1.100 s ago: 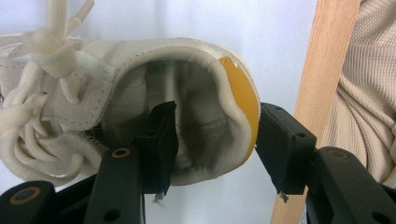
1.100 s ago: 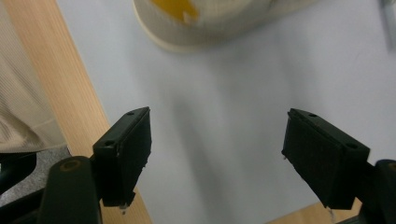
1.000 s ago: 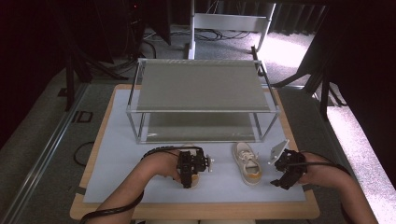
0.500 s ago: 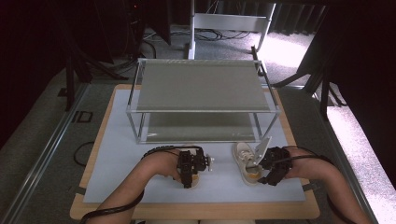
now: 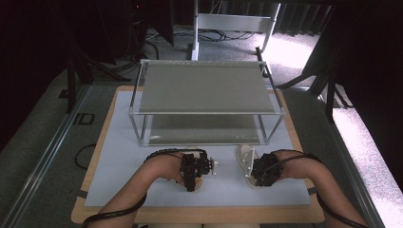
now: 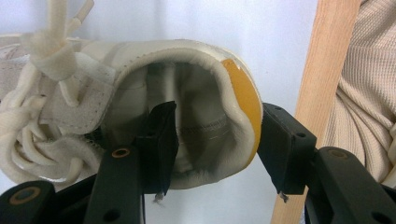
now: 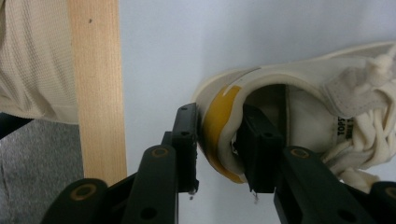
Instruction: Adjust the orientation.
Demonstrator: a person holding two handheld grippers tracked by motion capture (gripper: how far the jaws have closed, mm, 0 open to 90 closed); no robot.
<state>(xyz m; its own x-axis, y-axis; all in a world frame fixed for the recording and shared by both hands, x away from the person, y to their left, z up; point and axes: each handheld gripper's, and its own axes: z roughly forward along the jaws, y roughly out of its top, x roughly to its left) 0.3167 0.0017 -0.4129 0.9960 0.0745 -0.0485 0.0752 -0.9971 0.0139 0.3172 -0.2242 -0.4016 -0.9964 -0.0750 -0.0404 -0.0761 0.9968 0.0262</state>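
Two cream shoes lie on the white mat in front of the empty rack. The left gripper is clamped on the left shoe's heel, one jaw inside. The right gripper's jaws have just been closing and now pinch the right shoe's heel. Both shoes look gripped; lifting them to the rack seemingly remains.

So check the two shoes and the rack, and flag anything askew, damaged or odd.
Nothing stands out. Each gripper pinches a cream shoe by its heel wall, one jaw inside and one outside: left gripper on the left shoe, right gripper on the right shoe. Laces are tied, and the rack stands square on the table.
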